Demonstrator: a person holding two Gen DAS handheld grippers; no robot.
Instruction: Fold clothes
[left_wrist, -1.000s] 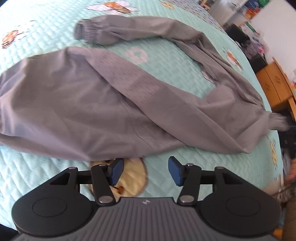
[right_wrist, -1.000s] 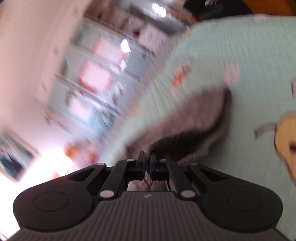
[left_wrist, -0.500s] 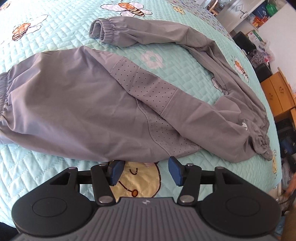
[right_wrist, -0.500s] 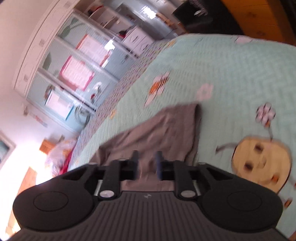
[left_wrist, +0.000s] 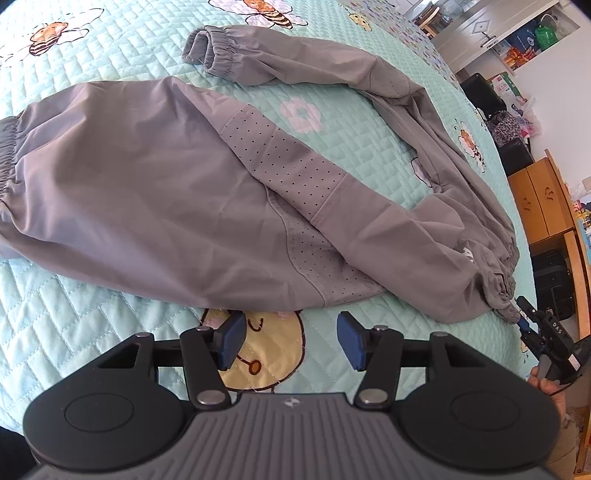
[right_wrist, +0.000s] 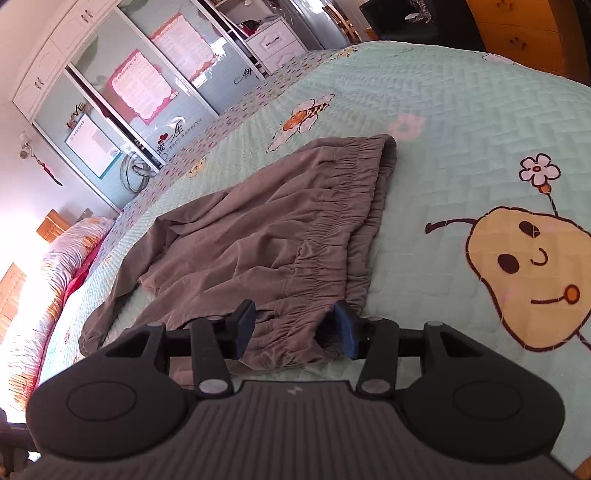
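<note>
**Grey trousers flat on bed, both grippers free of the cloth**

Grey lightweight trousers with elastic cuffs and perforated mesh panels lie spread on the mint-green quilted bedspread printed with bees and flowers. One leg runs across the middle of the bed, the other leg curves along the far side, cuff toward the far edge. The two meet at the bunched waistband near the bed's right edge, as the left wrist view shows it.

Left gripper: jaws about half open, nothing between them, hanging over the yellow cartoon face just short of the trousers' near hem, not touching cloth.

Right gripper: jaws opening, at about half. The gathered waistband sits between the blue pads; no clear sign they press on it. Wardrobe with glass doors behind the bed.
</note>
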